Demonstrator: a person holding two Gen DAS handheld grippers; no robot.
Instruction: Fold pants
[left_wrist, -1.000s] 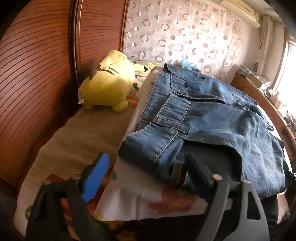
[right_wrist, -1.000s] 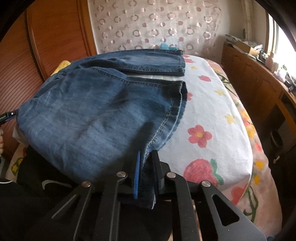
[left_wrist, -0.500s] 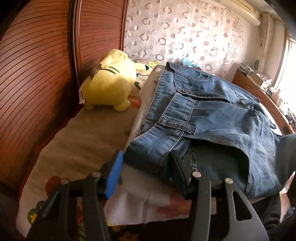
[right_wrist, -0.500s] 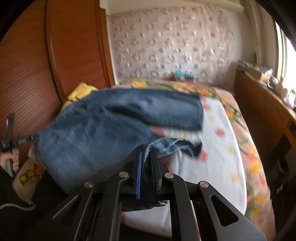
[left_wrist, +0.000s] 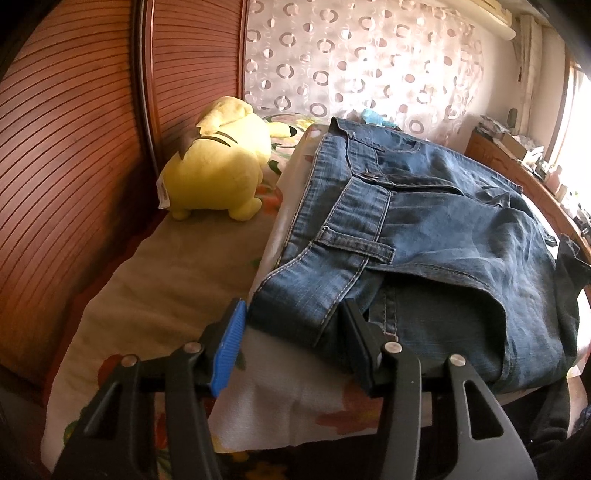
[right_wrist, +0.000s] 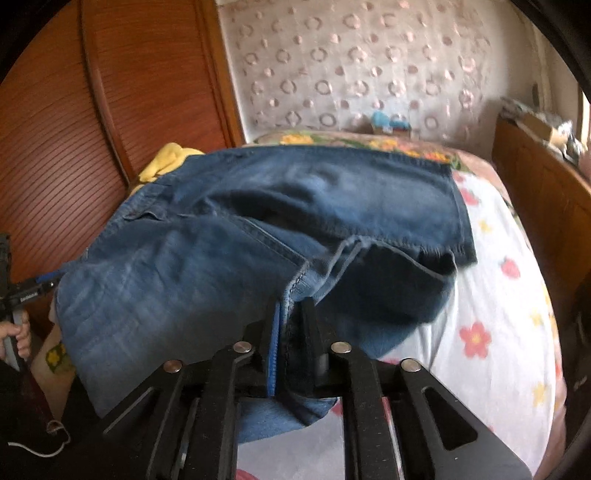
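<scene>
Blue jeans (left_wrist: 436, 236) lie on the bed, waistband toward the left. My left gripper (left_wrist: 295, 339) is open, its jaws on either side of the near waistband corner, not closed on it. My right gripper (right_wrist: 291, 332) is shut on the hem of the near leg of the jeans (right_wrist: 207, 266) and holds it lifted, with that leg bunched over the far leg. The left gripper also shows at the left edge of the right wrist view (right_wrist: 33, 288).
A yellow plush toy (left_wrist: 218, 170) sits on the bed by the wooden slatted wall (left_wrist: 70, 155). The floral sheet (right_wrist: 495, 295) covers the right part of the bed. A wooden cabinet (right_wrist: 546, 192) stands along the right side.
My left gripper has narrowed and moved onto the waistband corner. My right gripper has lifted the leg hem and carried it toward the far leg.
</scene>
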